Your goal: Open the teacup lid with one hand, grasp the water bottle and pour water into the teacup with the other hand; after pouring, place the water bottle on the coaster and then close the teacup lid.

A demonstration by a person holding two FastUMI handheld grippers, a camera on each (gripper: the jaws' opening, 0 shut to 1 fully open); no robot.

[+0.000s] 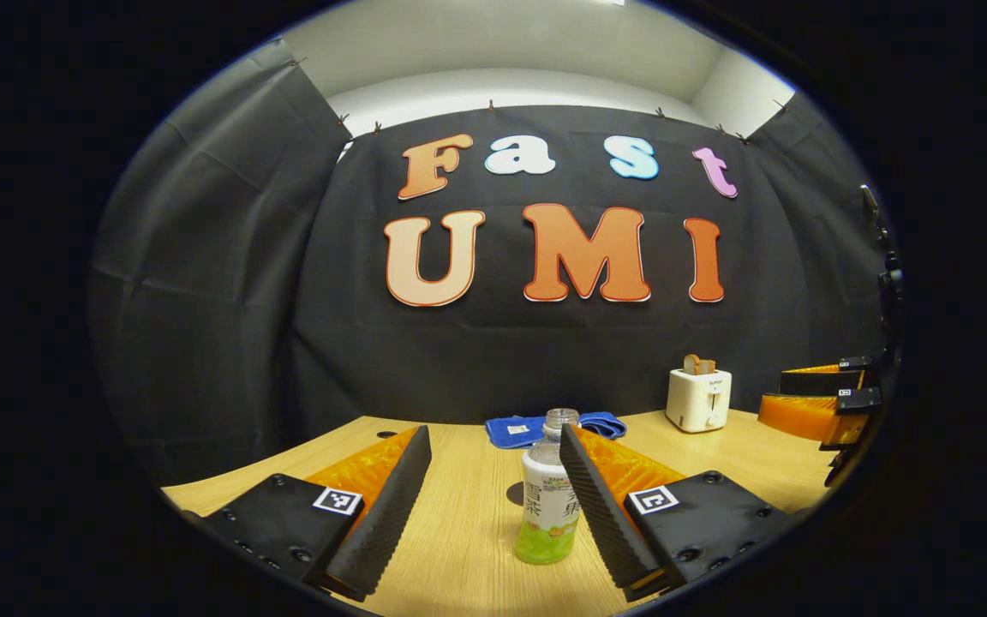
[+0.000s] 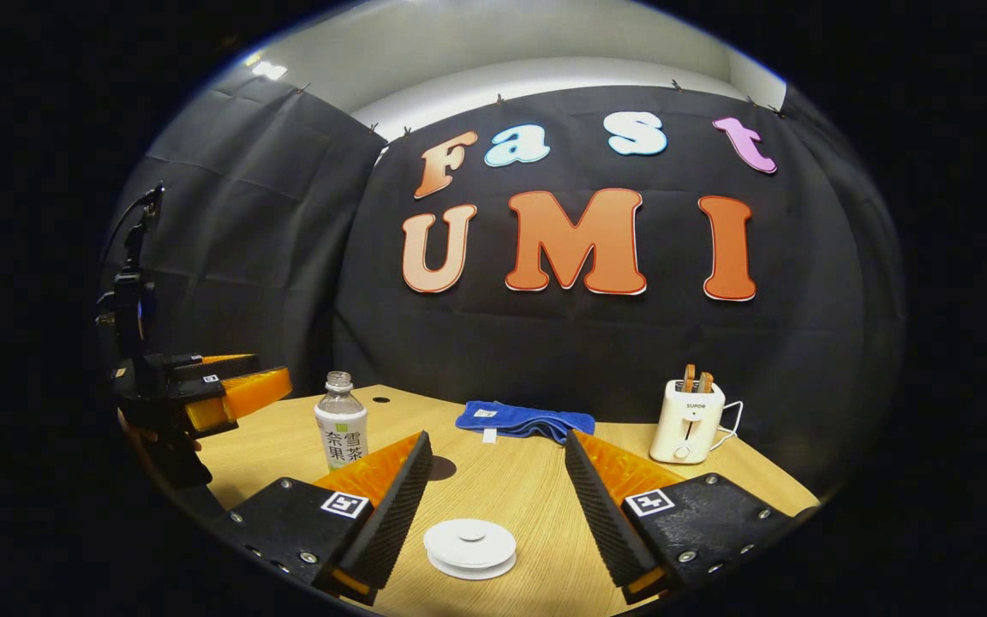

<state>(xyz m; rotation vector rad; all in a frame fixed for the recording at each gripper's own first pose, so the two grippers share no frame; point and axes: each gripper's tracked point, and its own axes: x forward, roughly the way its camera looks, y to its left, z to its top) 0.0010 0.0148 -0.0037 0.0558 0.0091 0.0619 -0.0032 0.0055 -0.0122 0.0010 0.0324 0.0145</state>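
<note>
A clear water bottle [image 1: 549,501] with a white and green label stands upright on the wooden table [image 1: 459,548]. It is just ahead of my left gripper [image 1: 493,433], which is open, and it sits near the right-hand finger [image 1: 596,497] without touching. In the right gripper view the bottle [image 2: 341,428] stands at the left. A white round teacup lid [image 2: 469,545] lies low between the fingers of my open right gripper [image 2: 496,439]. A dark round coaster [image 2: 442,468] peeks out behind one finger [image 2: 391,506].
A blue folded cloth [image 2: 523,420] lies at the back of the table, and a white toaster [image 2: 688,420] stands at the back right. The left gripper [image 2: 271,368] hovers at the left in the right gripper view. The right gripper [image 1: 772,392] shows at the right in the left gripper view.
</note>
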